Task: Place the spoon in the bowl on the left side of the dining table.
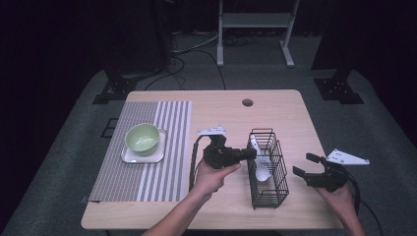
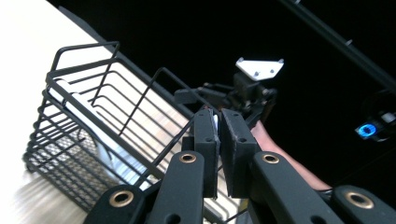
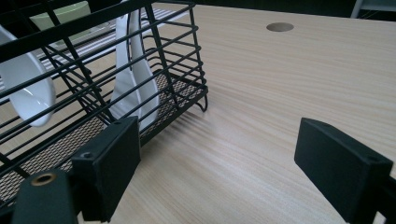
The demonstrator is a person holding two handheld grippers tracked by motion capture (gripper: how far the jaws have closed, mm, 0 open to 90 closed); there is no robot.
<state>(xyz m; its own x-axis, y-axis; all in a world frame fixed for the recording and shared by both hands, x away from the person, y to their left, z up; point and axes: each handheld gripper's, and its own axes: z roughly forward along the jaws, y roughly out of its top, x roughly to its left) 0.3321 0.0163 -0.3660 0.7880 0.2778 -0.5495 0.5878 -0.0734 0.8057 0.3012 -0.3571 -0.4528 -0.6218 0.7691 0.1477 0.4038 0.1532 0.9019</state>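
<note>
A black wire basket (image 1: 269,195) stands on the wooden table, right of centre. Two white spoons lean inside it; one (image 1: 262,171) shows its bowl low in the basket. My left gripper (image 1: 253,154) reaches level over the basket's left rim. In the left gripper view its jaws (image 2: 218,126) stand almost together with a thin white spoon handle (image 2: 215,122) pinched between the pads, above the basket (image 2: 70,140). My right gripper (image 1: 305,164) hovers open to the right of the basket, nothing between its pads (image 3: 224,154). The basket (image 3: 180,70) and both spoons (image 3: 135,79) lie to its left.
A green bowl (image 1: 142,137) sits on a white square plate (image 1: 129,157) on a striped placemat (image 1: 147,177) at the table's left. A round cable hole (image 1: 247,103) is near the far edge. Bare wood lies between the basket and the right gripper (image 3: 261,107).
</note>
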